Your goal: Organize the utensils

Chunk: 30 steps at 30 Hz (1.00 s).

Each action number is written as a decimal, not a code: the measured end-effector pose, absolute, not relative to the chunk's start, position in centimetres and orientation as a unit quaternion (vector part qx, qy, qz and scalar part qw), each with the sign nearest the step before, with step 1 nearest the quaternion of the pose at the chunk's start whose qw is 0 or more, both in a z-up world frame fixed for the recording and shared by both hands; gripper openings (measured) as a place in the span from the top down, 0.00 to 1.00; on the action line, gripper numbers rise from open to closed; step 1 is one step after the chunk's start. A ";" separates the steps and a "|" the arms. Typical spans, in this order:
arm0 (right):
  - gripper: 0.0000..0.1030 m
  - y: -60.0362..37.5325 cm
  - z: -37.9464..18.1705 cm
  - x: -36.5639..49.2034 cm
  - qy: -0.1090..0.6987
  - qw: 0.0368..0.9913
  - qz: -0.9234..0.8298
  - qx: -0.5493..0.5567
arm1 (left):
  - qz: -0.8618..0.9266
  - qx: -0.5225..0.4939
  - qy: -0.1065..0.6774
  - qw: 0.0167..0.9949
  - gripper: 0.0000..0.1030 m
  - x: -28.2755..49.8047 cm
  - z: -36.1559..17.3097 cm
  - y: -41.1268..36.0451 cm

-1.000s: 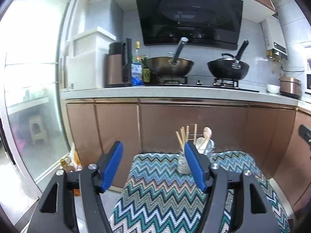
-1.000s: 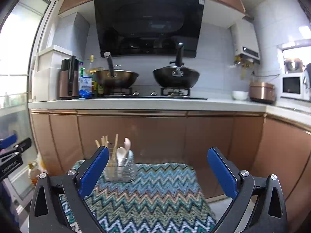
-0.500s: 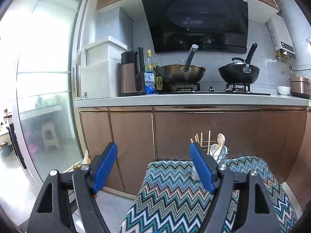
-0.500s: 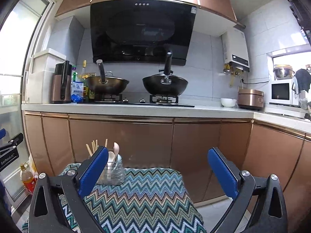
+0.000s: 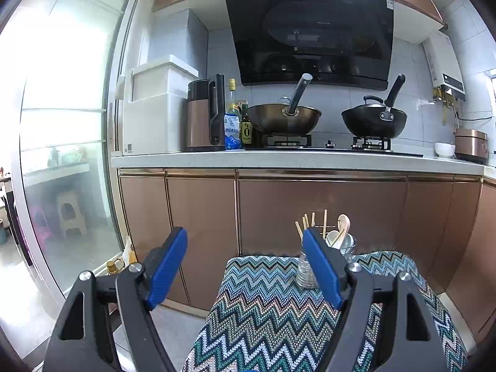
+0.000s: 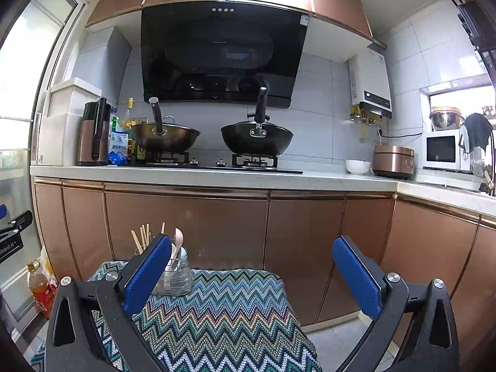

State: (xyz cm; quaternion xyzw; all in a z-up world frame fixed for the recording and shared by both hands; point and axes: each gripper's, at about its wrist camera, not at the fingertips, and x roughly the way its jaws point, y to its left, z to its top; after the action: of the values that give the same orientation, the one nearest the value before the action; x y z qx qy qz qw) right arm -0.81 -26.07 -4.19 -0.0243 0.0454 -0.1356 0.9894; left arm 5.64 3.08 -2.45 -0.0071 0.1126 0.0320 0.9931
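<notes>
Left wrist view, kitchen: my left gripper (image 5: 245, 266) hangs with its blue pads spread wide and nothing between them, short of the zigzag-patterned cloth (image 5: 266, 307) that covers the small table. In the right wrist view my right gripper (image 6: 252, 274) is just as wide apart and just as empty, above the same cloth.

Beyond the pads, at the cloth's far edge, stands the utensil holder (image 5: 310, 271), a clear wire-framed caddy, upright, partly hidden behind my left gripper's inner finger. The chopsticks (image 5: 305, 224) in it stand on end, long axes near vertical, tips fanned upward and slightly apart. The pale spoons (image 5: 339, 232) beside them lean handle-down, bowls up, tilted toward the right. I see no loose utensils on the cloth, so I judge the sorting largely done.

The risks, as I read them: the holder looks light and sits near the cloth's edge, so a careless nudge from a finger could tip it toward the copper cabinets (image 5: 310, 210) behind. A pad catching the fanned chopsticks could flick them out. The cloth could also slide and carry the holder with it.
</notes>
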 end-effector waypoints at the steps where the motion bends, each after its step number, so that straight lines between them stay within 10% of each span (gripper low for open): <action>1: 0.01 -26.1 -4.2 -0.8 0.046 0.989 -0.135 -0.025 | 0.030 -0.009 0.114 0.993 0.27 5.7 -2.4 3.2; 30: 0.00 -24.4 -4.1 -1.3 0.043 0.989 -0.134 -0.043 | 0.021 -0.017 0.108 0.994 0.27 5.1 -2.2 4.0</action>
State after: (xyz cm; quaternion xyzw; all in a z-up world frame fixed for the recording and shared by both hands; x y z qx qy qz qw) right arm -1.26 -24.42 -4.14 -0.0434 0.0433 -0.1342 0.9891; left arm 5.05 4.03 -2.20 -0.0167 0.1078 0.0215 0.9938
